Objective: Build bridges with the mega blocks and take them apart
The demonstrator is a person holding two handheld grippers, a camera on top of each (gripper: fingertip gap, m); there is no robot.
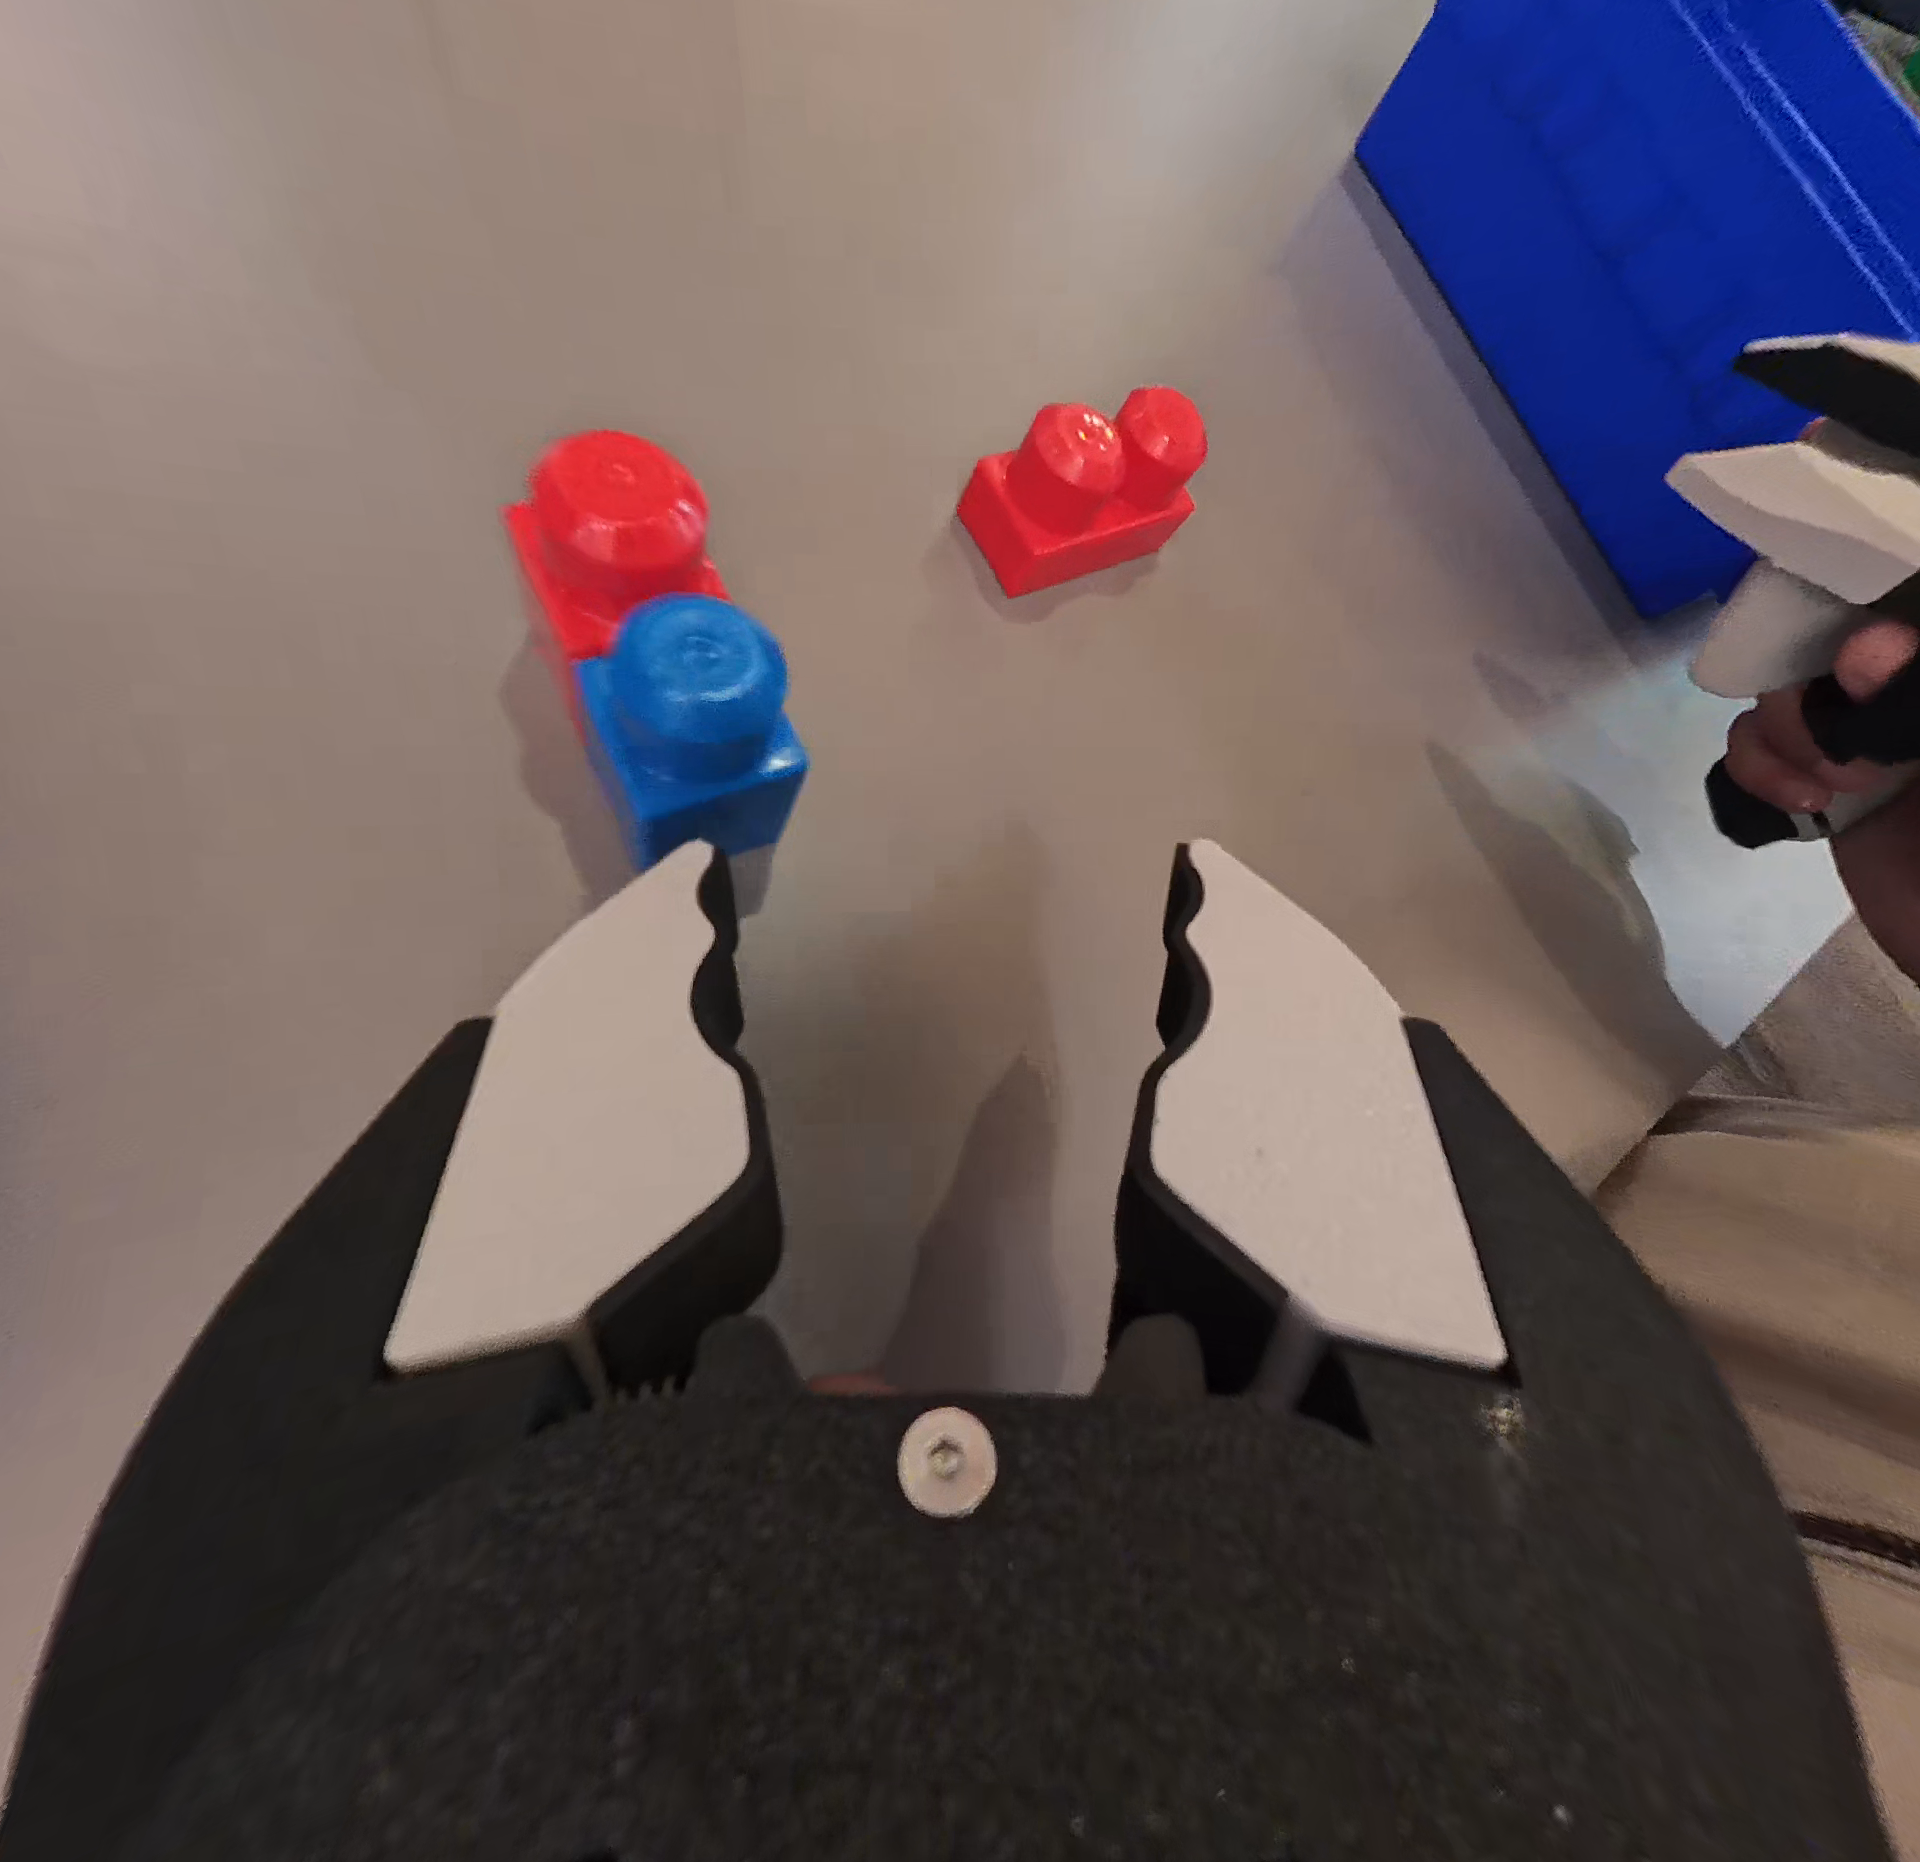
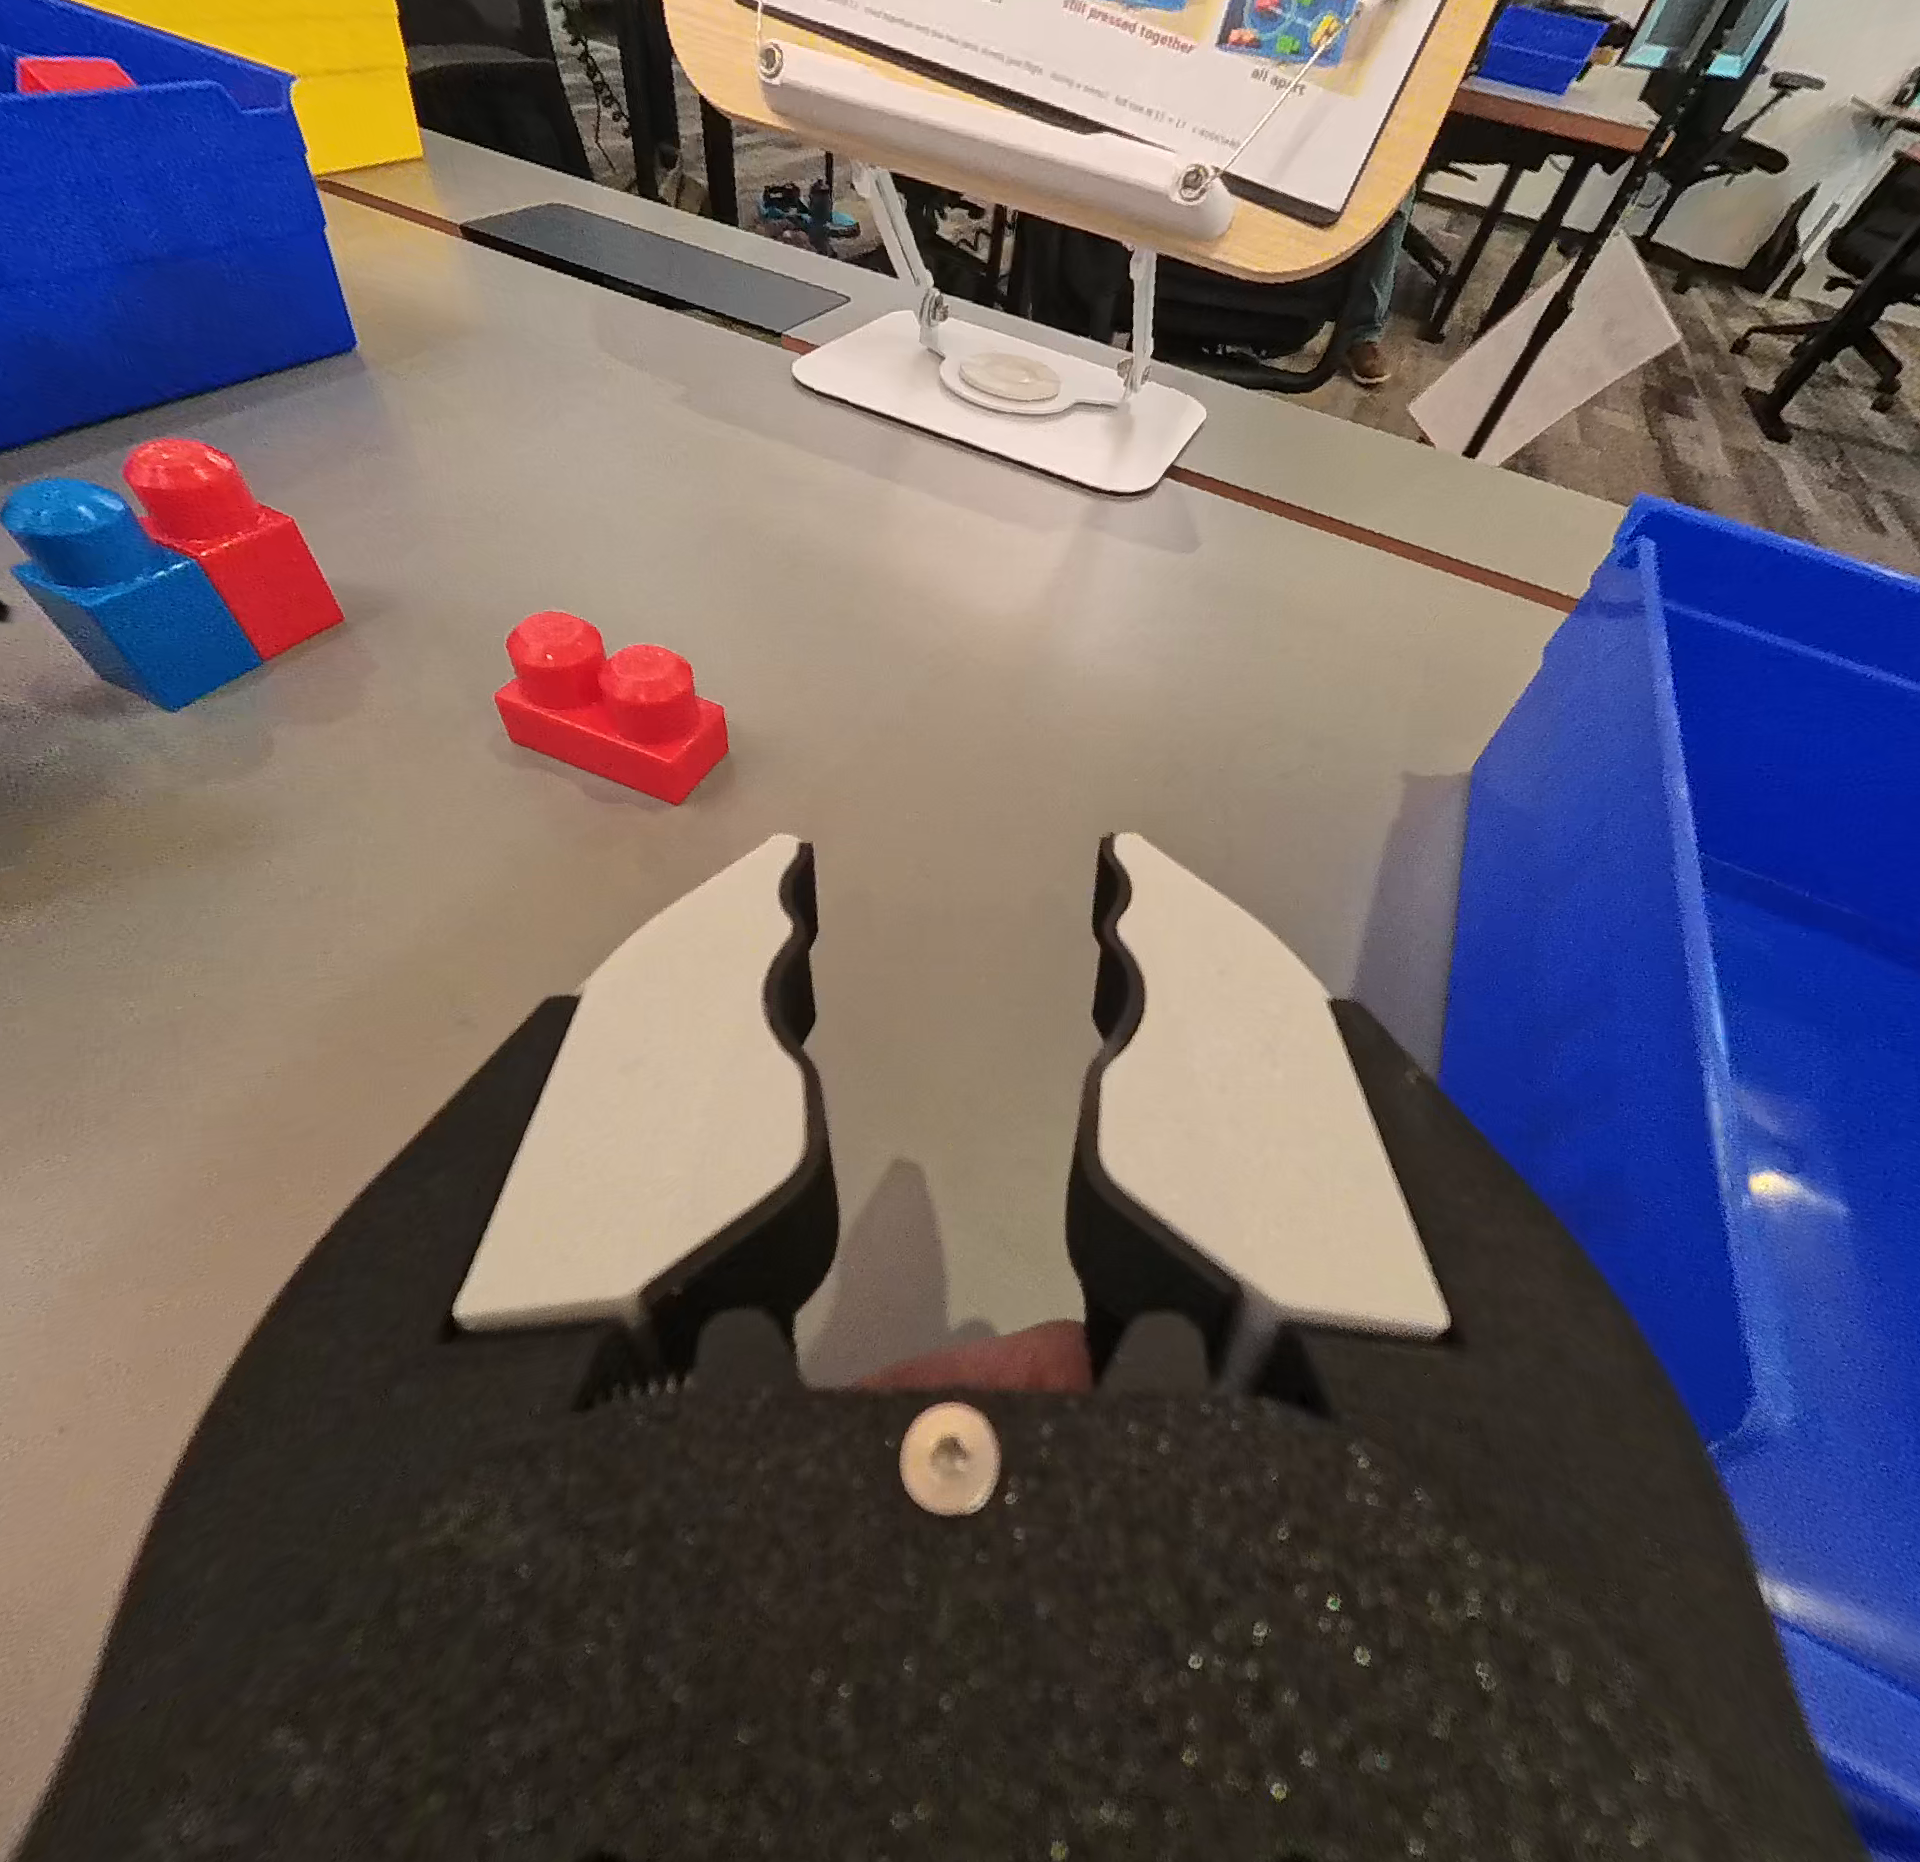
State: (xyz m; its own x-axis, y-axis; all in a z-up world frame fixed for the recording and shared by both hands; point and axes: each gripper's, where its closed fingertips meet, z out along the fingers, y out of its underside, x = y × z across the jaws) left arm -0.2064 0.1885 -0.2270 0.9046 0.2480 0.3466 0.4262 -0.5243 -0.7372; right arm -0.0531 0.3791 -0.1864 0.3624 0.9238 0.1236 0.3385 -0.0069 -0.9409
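On the grey table a blue one-stud block [image 1: 694,732] stands side by side against a red one-stud block [image 1: 613,534]; both show in the right wrist view too, blue [image 2: 114,591] and red [image 2: 234,555]. A low red two-stud block [image 1: 1081,493] lies apart to their right, also in the right wrist view [image 2: 611,706]. My left gripper [image 1: 951,867] is open and empty, its left fingertip just short of the blue block. My right gripper [image 2: 951,856] is open and empty over bare table, right of the two-stud block. It also shows at the right edge of the left wrist view [image 1: 1813,441].
A blue bin [image 2: 1714,981] stands close on the right of my right gripper; it also shows in the left wrist view [image 1: 1621,233]. Another blue bin [image 2: 156,243] with a red block inside and a yellow bin [image 2: 343,77] stand far left. A document stand [image 2: 997,389] is at the back. Measured from the fingertips, the red one-stud block [image 1: 613,534] is 5 centimetres or so from the left gripper and 25 centimetres from the right.
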